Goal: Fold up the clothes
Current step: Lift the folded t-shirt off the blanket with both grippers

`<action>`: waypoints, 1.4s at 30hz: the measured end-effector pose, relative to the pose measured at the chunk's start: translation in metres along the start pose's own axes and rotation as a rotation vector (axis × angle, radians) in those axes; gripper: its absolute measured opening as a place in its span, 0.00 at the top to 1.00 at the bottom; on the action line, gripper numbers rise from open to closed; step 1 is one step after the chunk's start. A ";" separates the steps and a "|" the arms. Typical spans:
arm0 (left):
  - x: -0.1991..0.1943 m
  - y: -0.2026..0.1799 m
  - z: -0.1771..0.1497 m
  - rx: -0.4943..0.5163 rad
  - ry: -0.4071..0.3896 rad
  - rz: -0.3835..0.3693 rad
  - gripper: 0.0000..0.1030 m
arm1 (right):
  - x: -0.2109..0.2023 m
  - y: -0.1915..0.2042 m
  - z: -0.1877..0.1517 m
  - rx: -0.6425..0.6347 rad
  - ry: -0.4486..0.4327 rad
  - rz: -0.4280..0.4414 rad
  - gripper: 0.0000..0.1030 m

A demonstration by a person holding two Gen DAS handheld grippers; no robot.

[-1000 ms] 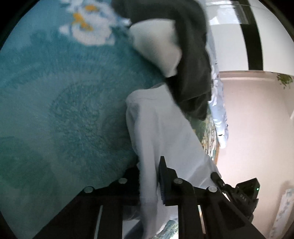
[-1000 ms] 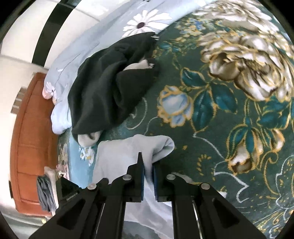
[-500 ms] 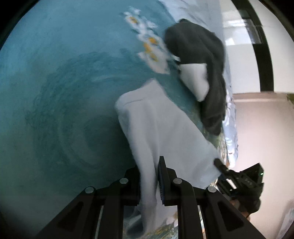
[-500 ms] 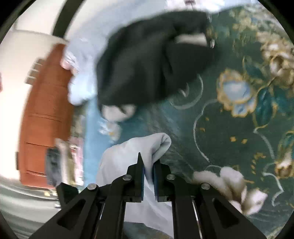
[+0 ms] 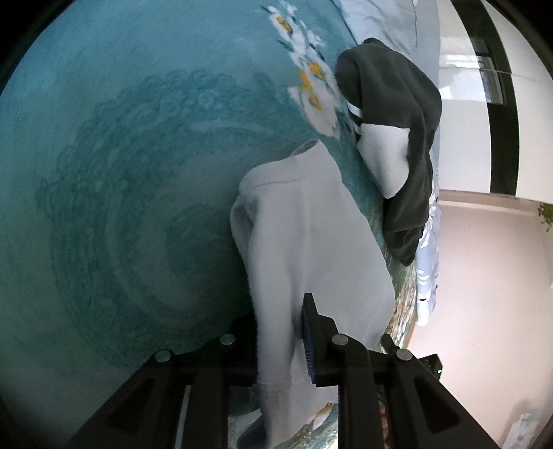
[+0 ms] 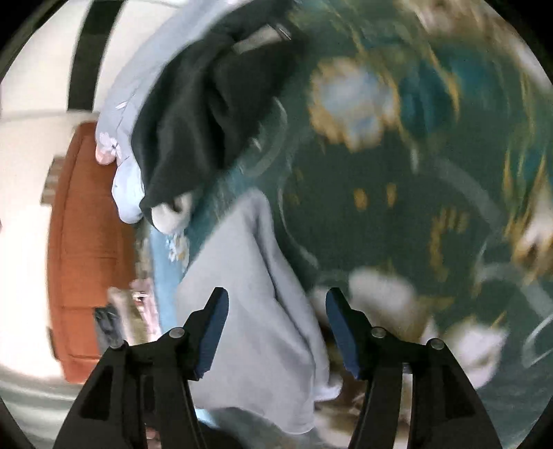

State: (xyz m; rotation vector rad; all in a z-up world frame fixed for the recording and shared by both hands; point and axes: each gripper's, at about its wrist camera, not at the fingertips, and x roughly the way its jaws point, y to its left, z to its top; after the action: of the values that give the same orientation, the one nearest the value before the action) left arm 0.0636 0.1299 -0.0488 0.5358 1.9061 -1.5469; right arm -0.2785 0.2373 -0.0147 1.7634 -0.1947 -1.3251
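A pale grey garment (image 5: 304, 235) lies stretched across the teal floral bedspread (image 5: 121, 172). My left gripper (image 5: 280, 331) is shut on its near edge, cloth pinched between the fingers. In the right wrist view the same grey garment (image 6: 252, 304) lies below my right gripper (image 6: 276, 321), whose jaws stand wide apart with nothing between the pads. A dark garment with a white lining (image 5: 394, 114) is heaped beyond the grey one; it also shows in the right wrist view (image 6: 207, 117), which is blurred.
A pale blue floral quilt (image 5: 390, 24) lies at the far side of the bed. An orange-brown wooden cabinet (image 6: 86, 241) stands beside the bed. The bed's edge and pinkish floor (image 5: 484, 293) are to the right.
My right gripper has opened and let go of the grey garment, which now lies flat. My left gripper stays shut on the cloth and has drawn back from the dark heap.
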 end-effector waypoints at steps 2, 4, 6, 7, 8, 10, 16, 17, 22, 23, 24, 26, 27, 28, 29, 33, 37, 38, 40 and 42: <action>0.000 -0.002 -0.001 0.012 -0.004 -0.001 0.78 | 0.006 0.007 -0.003 -0.026 0.005 -0.027 0.39; -0.001 -0.005 -0.002 0.029 -0.008 0.003 0.78 | 0.012 0.014 -0.007 -0.051 0.010 -0.053 0.40; -0.003 -0.008 -0.003 0.045 -0.013 0.006 0.78 | 0.017 0.021 -0.010 -0.077 0.015 -0.080 0.52; -0.005 -0.007 -0.004 0.039 -0.015 -0.005 0.80 | 0.020 0.025 -0.012 -0.090 0.018 -0.093 0.74; -0.008 -0.006 -0.005 0.034 -0.018 -0.015 0.81 | 0.023 0.027 -0.012 -0.085 0.030 -0.105 0.89; -0.013 -0.003 -0.007 0.012 -0.022 -0.040 0.82 | 0.023 0.033 -0.013 -0.045 0.049 -0.058 0.91; -0.040 -0.003 -0.016 -0.019 -0.072 -0.145 0.86 | 0.007 0.078 -0.025 -0.137 0.032 0.006 0.92; -0.046 -0.004 -0.018 -0.016 -0.090 -0.166 0.86 | 0.005 0.087 -0.026 -0.164 0.035 -0.006 0.92; -0.082 -0.012 -0.015 -0.027 -0.190 -0.356 0.89 | 0.002 0.132 -0.032 -0.264 0.060 -0.020 0.93; -0.090 -0.013 -0.012 -0.025 -0.205 -0.367 0.89 | 0.001 0.143 -0.034 -0.286 0.067 -0.016 0.93; -0.100 -0.011 -0.009 -0.020 -0.217 -0.364 0.89 | 0.001 0.157 -0.036 -0.314 0.073 -0.010 0.93; -0.117 -0.004 -0.002 -0.026 -0.232 -0.362 0.89 | -0.001 0.188 -0.042 -0.375 0.076 -0.002 0.93; -0.122 0.001 -0.001 -0.031 -0.238 -0.365 0.89 | -0.003 0.202 -0.046 -0.403 0.069 0.000 0.94; -0.128 0.007 -0.002 -0.037 -0.244 -0.369 0.89 | -0.004 0.215 -0.048 -0.428 0.062 0.003 0.94; -0.133 0.013 -0.002 -0.043 -0.250 -0.374 0.89 | -0.005 0.227 -0.051 -0.448 0.057 0.007 0.94; -0.151 0.037 -0.012 -0.082 -0.257 -0.425 0.89 | -0.011 0.246 -0.058 -0.464 0.047 0.023 0.94; -0.145 0.032 -0.011 -0.055 -0.261 -0.443 0.86 | -0.019 0.256 -0.065 -0.466 0.037 0.034 0.94; -0.144 0.030 -0.011 -0.047 -0.258 -0.451 0.86 | -0.021 0.259 -0.067 -0.466 0.034 0.037 0.94; -0.146 0.022 -0.011 -0.006 -0.259 -0.463 0.84 | -0.028 0.269 -0.071 -0.490 0.027 0.042 0.94; -0.150 0.014 -0.011 0.034 -0.259 -0.471 0.75 | -0.036 0.283 -0.074 -0.518 0.018 0.056 0.94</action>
State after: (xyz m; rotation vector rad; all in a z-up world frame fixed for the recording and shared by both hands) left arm 0.1793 0.1547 0.0445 -0.1143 1.8868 -1.8349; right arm -0.1283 0.1327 0.2159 1.3202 0.1035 -1.1877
